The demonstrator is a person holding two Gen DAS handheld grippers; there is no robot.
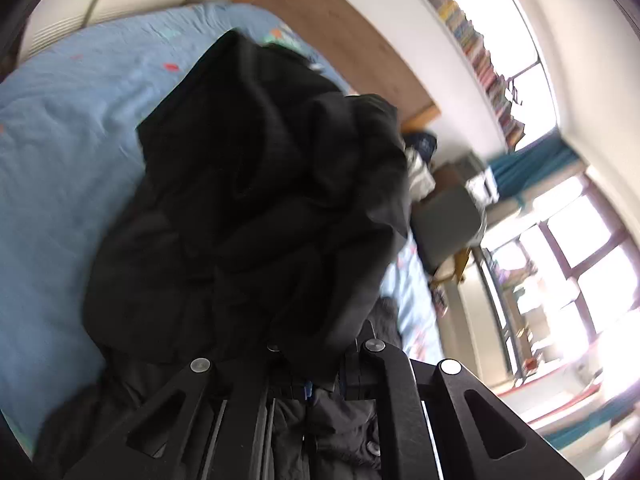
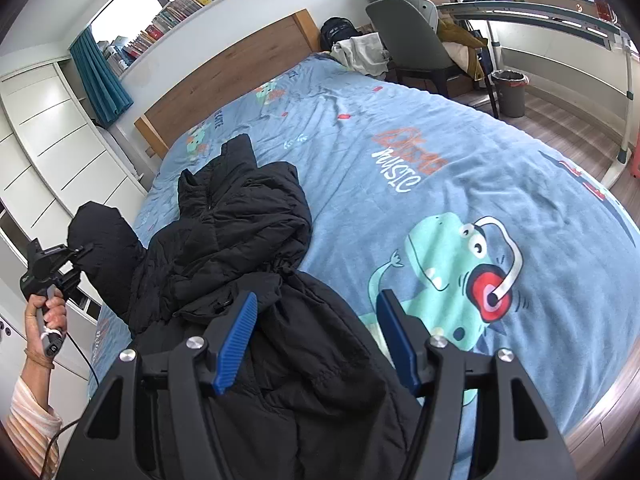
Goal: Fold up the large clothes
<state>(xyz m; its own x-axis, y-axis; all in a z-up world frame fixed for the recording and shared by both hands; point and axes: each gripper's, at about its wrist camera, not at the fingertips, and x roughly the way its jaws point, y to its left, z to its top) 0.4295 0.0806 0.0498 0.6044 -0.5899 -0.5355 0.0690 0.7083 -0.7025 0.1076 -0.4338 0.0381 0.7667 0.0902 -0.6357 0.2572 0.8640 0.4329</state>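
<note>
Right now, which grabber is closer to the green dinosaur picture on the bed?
Right. The right gripper hangs open beside the green dinosaur, over the black coat. The left gripper is across the coat at the bed's far edge, pinching a sleeve.

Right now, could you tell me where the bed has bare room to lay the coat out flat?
The bedspread lies bare right of the black coat, from the headboard to the dinosaur print. The far corner by the chair is crowded with pale clothes.

Black coat (image 1: 256,200) drapes over left hand-held gripper (image 1: 308,364).
</note>
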